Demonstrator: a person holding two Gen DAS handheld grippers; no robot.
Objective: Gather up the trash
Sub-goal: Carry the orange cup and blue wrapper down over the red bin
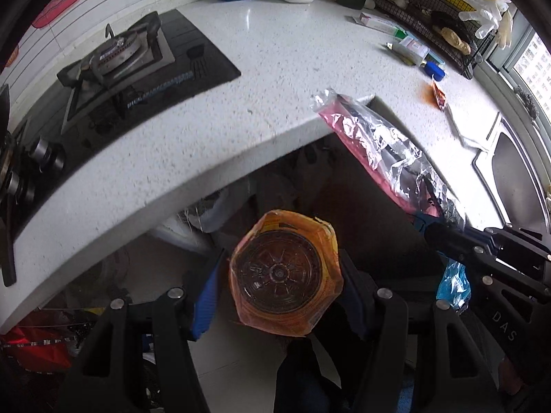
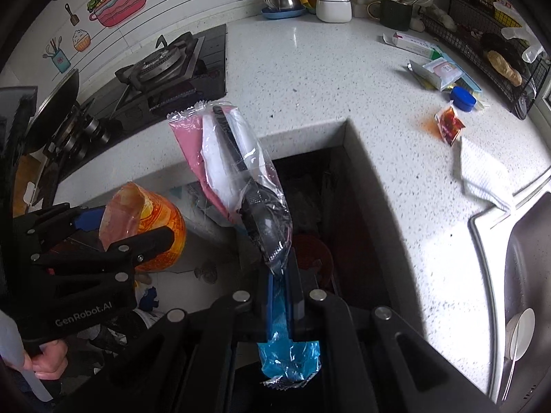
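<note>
Below the countertop's (image 2: 310,79) front edge, both loads hang over the dark recess where a red bin (image 2: 311,251) seems to wait. To the left, the left gripper (image 1: 280,285) clamps an orange-labelled plastic bottle (image 1: 284,275) across its body, base pointing away from the hand. To the right, the right gripper (image 2: 284,282), pinched nearly closed, holds a clear cutlery packet (image 2: 237,168) by its blue end, long axis slanting up and away. That right hand looks nearer the bin, almost above it.
</note>
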